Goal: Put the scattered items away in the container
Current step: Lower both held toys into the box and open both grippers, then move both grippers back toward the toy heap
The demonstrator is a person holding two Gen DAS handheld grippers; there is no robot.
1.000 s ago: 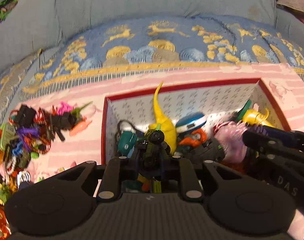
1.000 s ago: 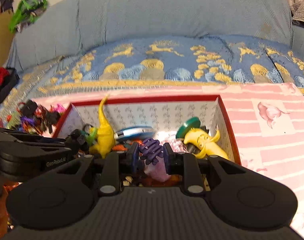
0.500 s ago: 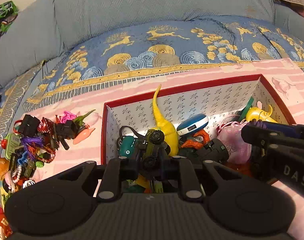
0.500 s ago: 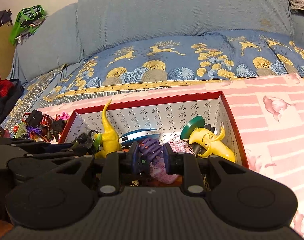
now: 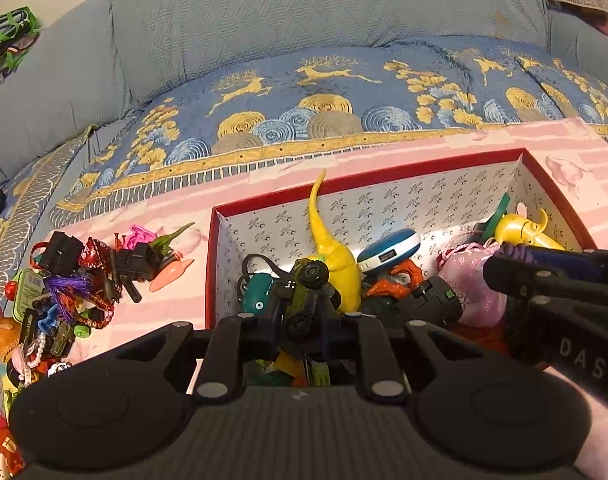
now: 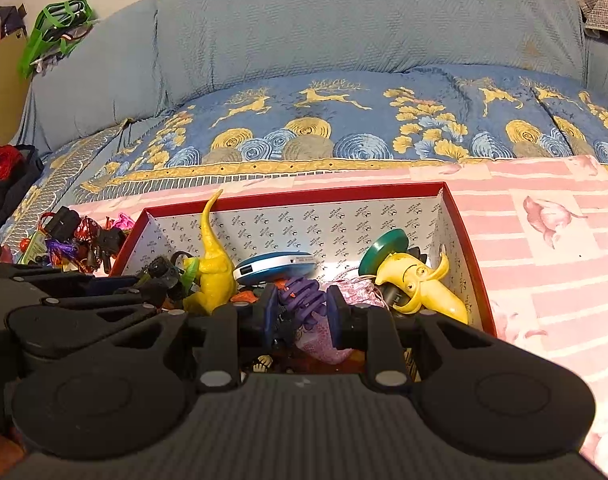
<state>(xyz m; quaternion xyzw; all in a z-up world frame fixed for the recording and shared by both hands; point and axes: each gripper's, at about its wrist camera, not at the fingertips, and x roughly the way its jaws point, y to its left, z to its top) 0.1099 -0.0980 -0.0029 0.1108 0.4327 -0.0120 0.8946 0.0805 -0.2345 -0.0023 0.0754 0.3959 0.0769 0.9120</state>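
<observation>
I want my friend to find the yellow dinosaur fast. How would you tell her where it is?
Look for the red-rimmed box on the pink cloth in front of the blue sofa. Inside, toward its left end, the yellow dinosaur stands beside a blue and white oval gadget. Its long thin tail pokes straight up past the box's back rim, which no other toy there does.

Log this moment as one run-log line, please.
left hand-held gripper: holds toy truck | right hand-held gripper: holds purple clip | both over red box
</observation>
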